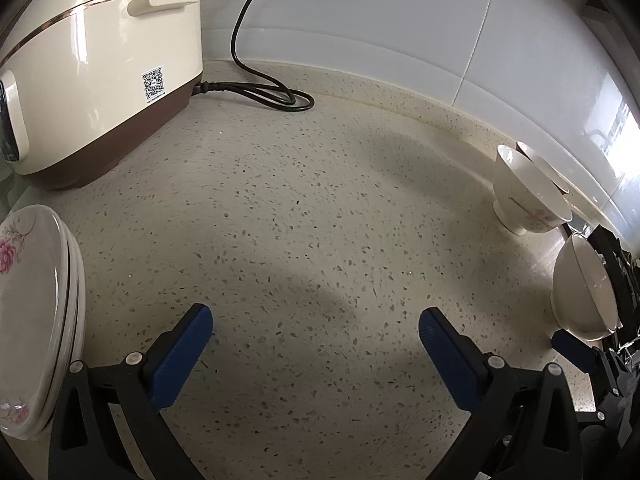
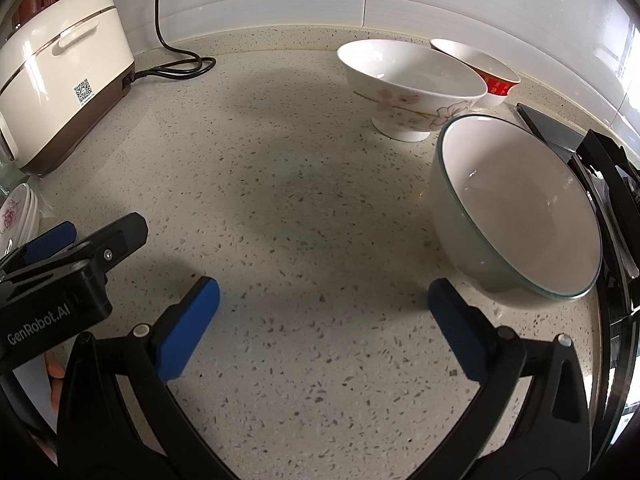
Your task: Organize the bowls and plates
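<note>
A stack of floral plates (image 1: 36,312) lies at the left edge of the speckled counter (image 1: 300,220), beside my open, empty left gripper (image 1: 316,328). Three bowls stand at the right: a plain white bowl with a green rim (image 2: 516,208), a floral footed bowl (image 2: 408,88) behind it, and a red bowl (image 2: 484,72) by the wall. My open, empty right gripper (image 2: 324,304) hovers over bare counter, just left of the plain bowl. The plates also show in the right wrist view (image 2: 18,216), as does the left gripper (image 2: 56,240). The floral bowl (image 1: 528,196) and plain bowl (image 1: 580,284) show in the left wrist view.
A cream rice cooker (image 1: 92,64) stands at the back left with its black cord (image 1: 260,88) looped along the tiled wall. A black stove top (image 2: 608,200) borders the counter at the right, close to the plain bowl.
</note>
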Demonstrator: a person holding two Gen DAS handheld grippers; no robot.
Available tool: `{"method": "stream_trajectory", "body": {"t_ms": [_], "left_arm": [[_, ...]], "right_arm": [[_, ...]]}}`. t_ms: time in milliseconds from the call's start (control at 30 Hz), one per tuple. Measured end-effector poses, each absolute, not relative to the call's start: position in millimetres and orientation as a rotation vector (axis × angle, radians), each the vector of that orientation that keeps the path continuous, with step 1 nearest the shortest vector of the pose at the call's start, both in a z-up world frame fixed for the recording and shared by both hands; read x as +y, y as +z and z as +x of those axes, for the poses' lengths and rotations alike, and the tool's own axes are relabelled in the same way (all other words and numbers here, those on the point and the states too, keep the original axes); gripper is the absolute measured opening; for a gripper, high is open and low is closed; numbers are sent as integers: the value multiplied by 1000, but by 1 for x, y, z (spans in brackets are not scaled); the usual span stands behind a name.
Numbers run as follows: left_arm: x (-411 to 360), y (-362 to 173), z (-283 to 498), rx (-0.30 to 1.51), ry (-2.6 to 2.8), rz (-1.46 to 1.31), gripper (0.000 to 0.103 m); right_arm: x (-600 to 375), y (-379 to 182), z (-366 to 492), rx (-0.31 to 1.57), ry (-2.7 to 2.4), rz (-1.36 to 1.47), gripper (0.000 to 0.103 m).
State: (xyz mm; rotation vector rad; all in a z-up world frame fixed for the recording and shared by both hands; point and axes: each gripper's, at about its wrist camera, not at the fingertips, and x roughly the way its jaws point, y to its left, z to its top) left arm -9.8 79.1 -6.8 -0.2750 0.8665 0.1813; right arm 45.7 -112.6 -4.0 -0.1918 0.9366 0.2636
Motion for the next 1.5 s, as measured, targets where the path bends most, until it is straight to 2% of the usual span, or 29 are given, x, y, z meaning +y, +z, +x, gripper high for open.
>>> {"method": "stream_trajectory", "body": {"t_ms": [1500], "left_arm": [[72, -8, -9, 893, 173, -209, 103]], "right_arm": [[-113, -5, 46, 937, 265, -194, 103]]}}
